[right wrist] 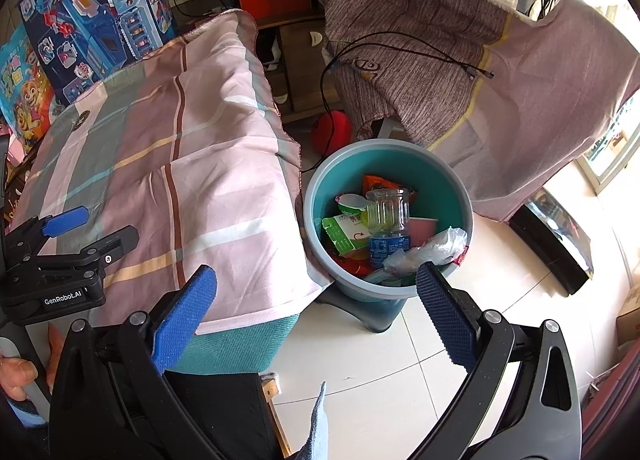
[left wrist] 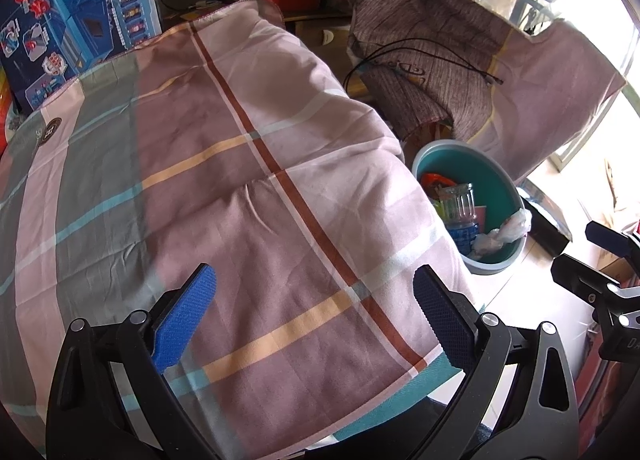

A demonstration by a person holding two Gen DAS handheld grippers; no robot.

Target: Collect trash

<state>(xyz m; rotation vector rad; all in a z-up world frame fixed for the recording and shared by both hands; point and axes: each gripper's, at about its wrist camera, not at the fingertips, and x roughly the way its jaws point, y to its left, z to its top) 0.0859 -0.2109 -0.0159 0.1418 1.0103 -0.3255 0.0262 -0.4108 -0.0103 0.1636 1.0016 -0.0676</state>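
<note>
A blue-grey trash bin (right wrist: 312, 215) with a teal inside stands on the floor beside the table. It holds a clear glass jar (right wrist: 387, 208), a blue bottle (right wrist: 386, 250), a green carton (right wrist: 344, 234), an orange wrapper (right wrist: 378, 182) and a crumpled plastic bag (right wrist: 434, 246). My right gripper (right wrist: 316, 300) is open and empty, above the bin's near rim. My left gripper (left wrist: 314, 308) is open and empty over the plaid tablecloth (left wrist: 224, 179); it also shows in the right wrist view (right wrist: 90, 225). The bin shows in the left wrist view (left wrist: 440, 151).
A toy box (right wrist: 96, 11) stands behind the table. A striped brown cloth (right wrist: 400, 39) with a black cable (right wrist: 400, 44) drapes over furniture behind the bin. A red object (right wrist: 340, 127) lies on the floor. White floor tiles (right wrist: 380, 380) lie below.
</note>
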